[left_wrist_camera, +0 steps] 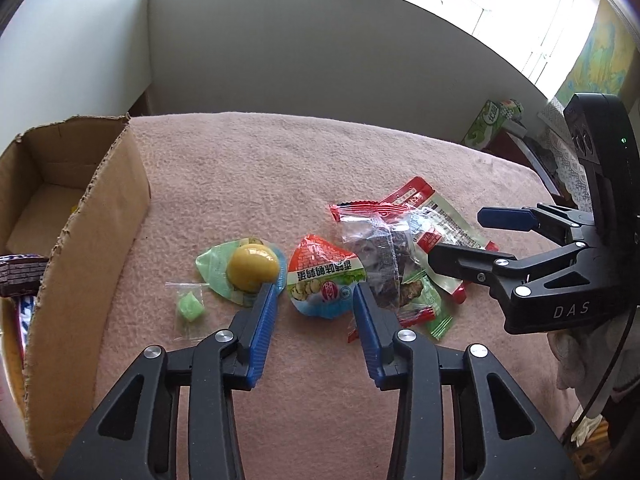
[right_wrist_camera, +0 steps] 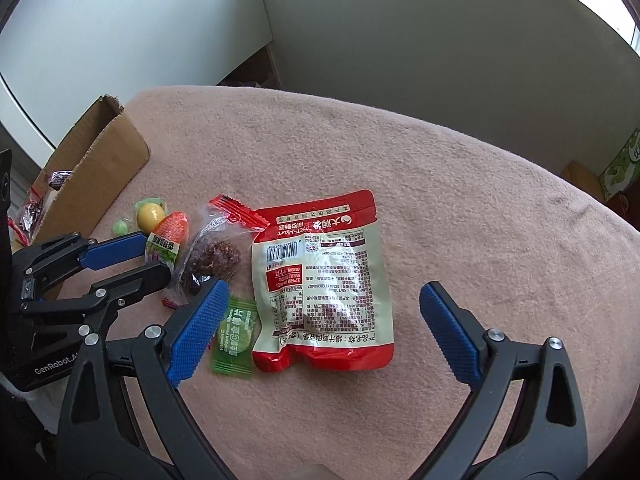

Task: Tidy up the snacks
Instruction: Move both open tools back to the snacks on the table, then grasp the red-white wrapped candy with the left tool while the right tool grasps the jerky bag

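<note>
Snacks lie in a loose pile on a pink cloth. In the left wrist view my left gripper [left_wrist_camera: 316, 292] is open, its fingers either side of an orange-and-blue triangular snack pack [left_wrist_camera: 324, 276]. A yellow jelly cup [left_wrist_camera: 252, 266] and a small green candy [left_wrist_camera: 190, 307] lie to its left, a clear pack of dark dried fruit [left_wrist_camera: 380, 260] to its right. In the right wrist view my right gripper [right_wrist_camera: 320, 300] is open and empty, straddling a red-and-cream pouch [right_wrist_camera: 324, 284]. A green plum-slice sachet [right_wrist_camera: 234, 338] lies by its left finger.
An open cardboard box [left_wrist_camera: 80, 240] stands at the left edge of the cloth with a few wrapped snacks inside; it also shows in the right wrist view [right_wrist_camera: 100, 152]. A white wall runs behind the table. A green carton [left_wrist_camera: 490, 124] stands far right.
</note>
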`<move>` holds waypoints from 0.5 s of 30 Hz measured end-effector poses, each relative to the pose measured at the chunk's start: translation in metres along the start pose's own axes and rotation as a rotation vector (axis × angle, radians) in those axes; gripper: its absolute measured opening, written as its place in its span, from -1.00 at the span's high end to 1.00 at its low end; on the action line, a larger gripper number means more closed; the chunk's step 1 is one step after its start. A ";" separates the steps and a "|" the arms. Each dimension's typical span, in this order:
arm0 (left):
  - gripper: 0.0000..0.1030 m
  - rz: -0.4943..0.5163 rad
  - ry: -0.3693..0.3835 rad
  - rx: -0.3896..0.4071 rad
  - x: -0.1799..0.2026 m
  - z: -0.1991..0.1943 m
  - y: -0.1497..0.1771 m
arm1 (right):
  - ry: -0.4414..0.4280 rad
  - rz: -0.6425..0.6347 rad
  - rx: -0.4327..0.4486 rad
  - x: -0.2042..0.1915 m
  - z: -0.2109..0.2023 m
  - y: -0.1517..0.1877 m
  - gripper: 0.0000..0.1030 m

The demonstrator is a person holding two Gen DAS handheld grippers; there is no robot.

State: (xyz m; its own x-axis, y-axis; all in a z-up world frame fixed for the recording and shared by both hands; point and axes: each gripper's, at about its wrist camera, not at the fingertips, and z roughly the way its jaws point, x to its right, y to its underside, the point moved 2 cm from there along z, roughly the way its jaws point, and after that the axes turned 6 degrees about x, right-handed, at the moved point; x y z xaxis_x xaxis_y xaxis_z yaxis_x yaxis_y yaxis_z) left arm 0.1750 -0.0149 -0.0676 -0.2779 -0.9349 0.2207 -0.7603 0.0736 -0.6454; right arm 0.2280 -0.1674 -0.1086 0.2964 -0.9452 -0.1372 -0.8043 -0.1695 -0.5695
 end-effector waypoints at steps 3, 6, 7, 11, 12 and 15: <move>0.26 0.002 0.002 0.001 0.001 0.000 -0.001 | 0.008 -0.023 0.000 -0.005 0.005 -0.002 -0.92; 0.26 -0.001 -0.025 -0.002 -0.001 0.006 -0.005 | 0.040 -0.048 -0.012 -0.008 0.012 -0.003 -0.80; 0.27 -0.004 -0.023 -0.007 -0.002 0.009 -0.005 | 0.044 -0.052 -0.023 -0.009 0.015 -0.003 -0.77; 0.27 0.033 -0.040 0.000 0.002 0.010 -0.004 | 0.059 -0.066 -0.029 -0.012 0.022 -0.005 -0.77; 0.27 0.034 -0.043 0.001 0.003 0.011 -0.005 | 0.059 -0.068 -0.029 -0.013 0.022 -0.005 -0.76; 0.39 0.033 -0.050 0.005 0.002 0.012 -0.006 | 0.075 -0.095 -0.032 -0.018 0.022 -0.003 -0.63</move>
State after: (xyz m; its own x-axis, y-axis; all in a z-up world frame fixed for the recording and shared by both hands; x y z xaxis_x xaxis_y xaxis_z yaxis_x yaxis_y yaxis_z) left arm 0.1860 -0.0214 -0.0720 -0.2728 -0.9483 0.1625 -0.7482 0.1029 -0.6555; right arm 0.2370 -0.1440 -0.1224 0.3335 -0.9425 -0.0217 -0.7909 -0.2672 -0.5505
